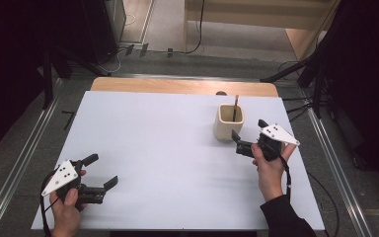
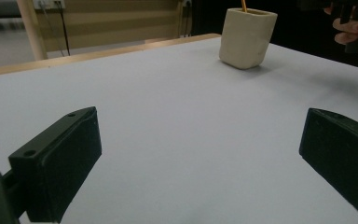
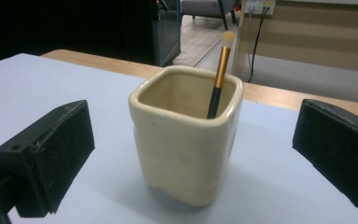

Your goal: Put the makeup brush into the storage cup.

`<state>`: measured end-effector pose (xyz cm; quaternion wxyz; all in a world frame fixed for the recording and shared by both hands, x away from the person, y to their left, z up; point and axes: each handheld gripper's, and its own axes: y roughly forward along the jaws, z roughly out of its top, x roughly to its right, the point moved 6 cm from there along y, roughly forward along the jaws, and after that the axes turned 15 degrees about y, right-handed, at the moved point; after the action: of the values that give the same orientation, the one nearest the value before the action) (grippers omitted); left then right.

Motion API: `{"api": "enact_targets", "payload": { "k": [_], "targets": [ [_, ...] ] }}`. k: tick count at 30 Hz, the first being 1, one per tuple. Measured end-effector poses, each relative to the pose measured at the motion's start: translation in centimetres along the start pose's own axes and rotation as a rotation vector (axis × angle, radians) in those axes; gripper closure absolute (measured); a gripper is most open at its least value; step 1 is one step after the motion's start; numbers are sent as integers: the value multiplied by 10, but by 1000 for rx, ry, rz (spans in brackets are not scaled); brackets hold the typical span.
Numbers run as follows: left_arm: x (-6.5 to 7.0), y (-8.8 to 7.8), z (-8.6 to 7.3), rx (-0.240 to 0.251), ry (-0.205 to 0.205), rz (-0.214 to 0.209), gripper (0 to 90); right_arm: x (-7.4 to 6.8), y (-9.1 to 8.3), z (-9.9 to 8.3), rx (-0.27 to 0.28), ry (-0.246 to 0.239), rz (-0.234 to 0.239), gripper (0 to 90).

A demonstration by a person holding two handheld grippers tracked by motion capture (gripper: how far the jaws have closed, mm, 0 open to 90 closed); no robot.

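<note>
White table (image 1: pixel 168 163), far right: cup (image 1: pixel 228 122), brush (image 1: pixel 235 108) upright inside. Right gripper (image 1: pixel 249 133) just beside cup, jaws wide, empty. Left gripper (image 1: pixel 101 170) well apart, wide, empty.

A cream square cup (image 1: pixel 229 122) holding a gold-handled brush (image 1: pixel 235 108) stands on a white-topped table (image 1: pixel 168 148) above grey flooring.

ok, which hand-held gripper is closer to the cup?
The right hand-held gripper: its open jaws sit beside the cream cup; the left hand-held gripper is far across the table.
</note>
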<state>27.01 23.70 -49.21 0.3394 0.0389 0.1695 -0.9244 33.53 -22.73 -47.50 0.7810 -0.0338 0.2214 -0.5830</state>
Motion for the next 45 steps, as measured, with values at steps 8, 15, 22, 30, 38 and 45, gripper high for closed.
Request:
{"api": "enact_targets", "payload": {
  "k": [8,15,22,30,38,45],
  "targets": [
    [1,1,1,2,4,0,0,11,-14,-15,5,5,2,0],
    [0,0,2,7,8,1,0,15,-25,-26,0,-17,-8,0],
    [0,-2,2,10,9,3,0,21,-39,-32,8,-15,-11,0],
    [-1,-2,4,16,9,15,0,27,-51,-40,3,-20,-15,0],
    [-3,-4,4,22,5,25,0,32,-61,-46,-4,-15,-22,0],
    [-3,-5,4,23,6,28,0,34,-68,-52,-11,-23,-20,0]
  ]
}}
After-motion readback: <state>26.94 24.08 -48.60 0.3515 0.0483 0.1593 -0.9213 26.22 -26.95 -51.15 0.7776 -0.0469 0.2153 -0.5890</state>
